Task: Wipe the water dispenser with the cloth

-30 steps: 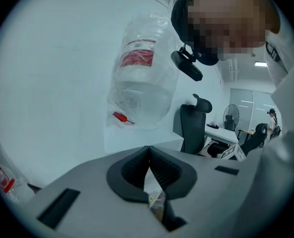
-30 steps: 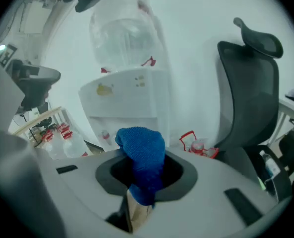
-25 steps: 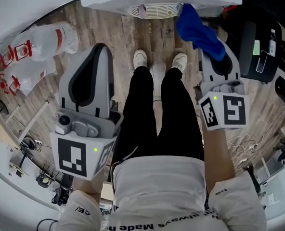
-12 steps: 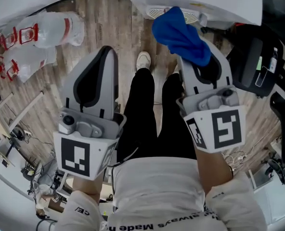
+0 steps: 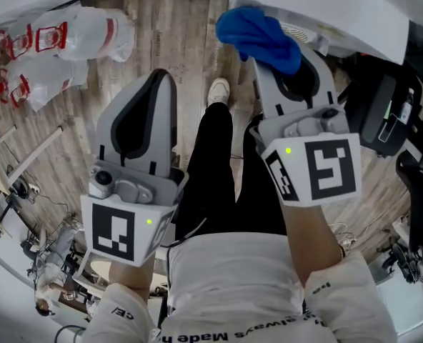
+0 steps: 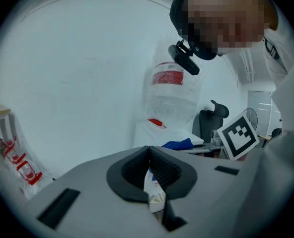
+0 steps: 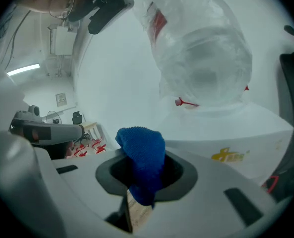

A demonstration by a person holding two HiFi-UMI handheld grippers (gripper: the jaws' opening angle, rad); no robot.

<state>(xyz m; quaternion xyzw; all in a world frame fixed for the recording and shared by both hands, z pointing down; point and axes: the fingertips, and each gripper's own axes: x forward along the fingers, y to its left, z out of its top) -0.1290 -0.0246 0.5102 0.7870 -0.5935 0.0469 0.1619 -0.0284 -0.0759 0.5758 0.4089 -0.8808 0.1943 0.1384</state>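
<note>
We hold both grippers out in front of our white shirt, above our black trousers (image 5: pixel 213 164). The left gripper (image 5: pixel 162 78) points at the wooden floor (image 5: pixel 161 20). Its jaws are pressed together at the tips and grip nothing, as the left gripper view shows (image 6: pixel 148 150). The right gripper (image 5: pixel 289 68) reaches further forward, its jaws closed on a blue cloth (image 5: pixel 259 37). The cloth bunches up above the jaw tips in the right gripper view (image 7: pixel 141 158). It is right at the front edge of the white water dispenser (image 5: pixel 326 6), though we cannot tell whether they touch. Beyond the cloth, the dispenser's top (image 7: pixel 221 130) carries a plastic-wrapped water bottle (image 7: pixel 201 53). Further off on the floor to our left lie more wrapped bottles (image 5: pixel 76 41).
</note>
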